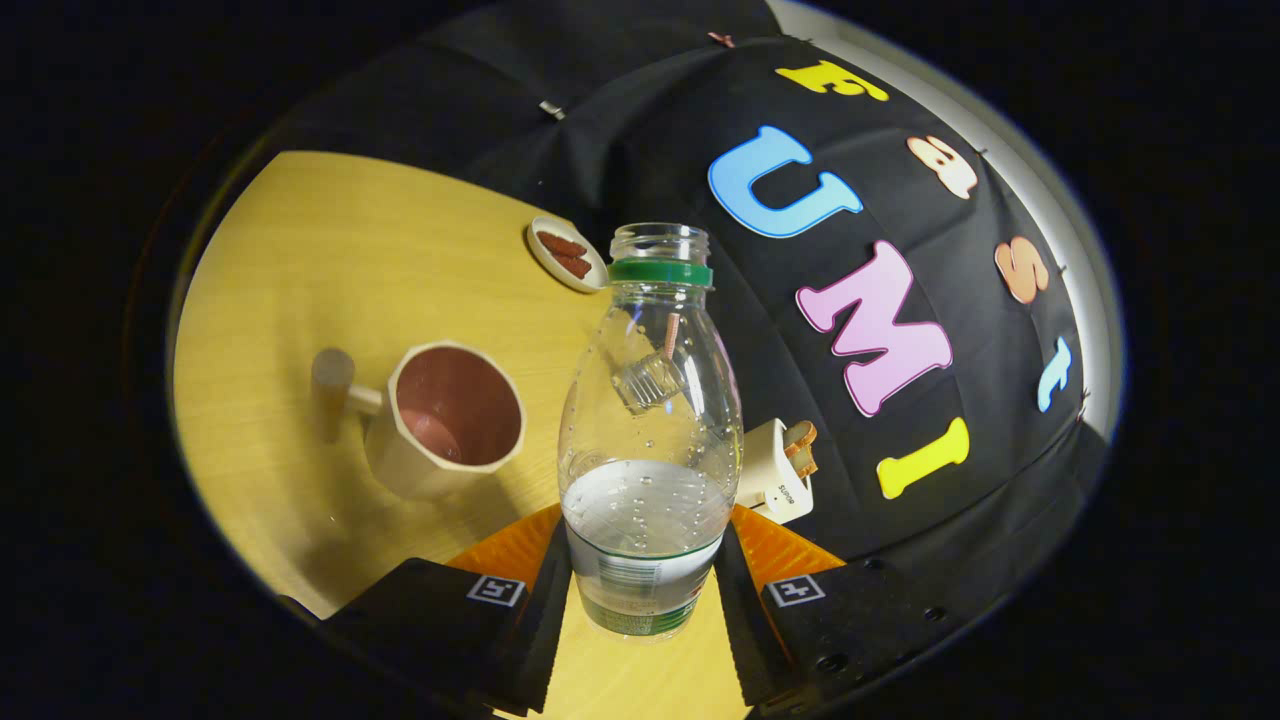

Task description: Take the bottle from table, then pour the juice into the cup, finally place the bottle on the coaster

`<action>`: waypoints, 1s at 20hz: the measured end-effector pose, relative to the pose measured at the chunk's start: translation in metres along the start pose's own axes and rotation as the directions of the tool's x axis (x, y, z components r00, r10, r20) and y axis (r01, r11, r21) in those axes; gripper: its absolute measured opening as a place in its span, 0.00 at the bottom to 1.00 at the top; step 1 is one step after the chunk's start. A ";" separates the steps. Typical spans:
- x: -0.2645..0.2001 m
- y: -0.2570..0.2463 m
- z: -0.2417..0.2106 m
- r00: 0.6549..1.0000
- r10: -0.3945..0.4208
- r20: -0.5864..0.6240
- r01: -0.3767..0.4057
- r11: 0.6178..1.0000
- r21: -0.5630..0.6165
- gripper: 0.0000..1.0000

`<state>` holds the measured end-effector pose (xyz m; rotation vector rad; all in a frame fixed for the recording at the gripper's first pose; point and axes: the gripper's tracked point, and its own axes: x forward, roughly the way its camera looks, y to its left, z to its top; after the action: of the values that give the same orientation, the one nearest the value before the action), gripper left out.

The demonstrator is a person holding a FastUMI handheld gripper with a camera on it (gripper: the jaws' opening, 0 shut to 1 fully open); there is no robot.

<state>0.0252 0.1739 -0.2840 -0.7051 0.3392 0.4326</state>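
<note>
A clear plastic bottle with a green neck ring and no cap stands between my fingers, and my gripper is shut on its lower, labelled part. Clear liquid fills roughly its bottom third. A cream mug with a dark pinkish inside and a side handle stands on the table to the left, just beyond the left finger. An orange ribbed coaster lies behind the bottle's base, partly hidden by the bottle and both fingers. Whether the bottle rests on a surface I cannot tell.
The wooden table stretches away to the left. A small white dish with reddish-brown pieces sits far behind the bottle. A white toaster with bread slices stands right of the bottle, against the booth's wall.
</note>
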 end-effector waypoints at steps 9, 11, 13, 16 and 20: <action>0.019 -0.065 0.042 0.989 -0.067 0.130 -0.021 0.816 0.578 0.72; 0.032 -0.081 0.044 0.985 -0.094 0.144 -0.010 0.804 0.595 0.73; 0.048 -0.085 0.049 0.980 -0.082 0.182 -0.043 0.803 0.594 0.73; 0.072 -0.089 0.049 0.973 -0.080 0.217 -0.063 0.812 0.580 0.73; 0.103 -0.082 0.042 0.973 -0.091 0.210 -0.066 0.768 0.638 0.74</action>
<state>0.1602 0.1742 -0.2545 0.0247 0.2382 0.3476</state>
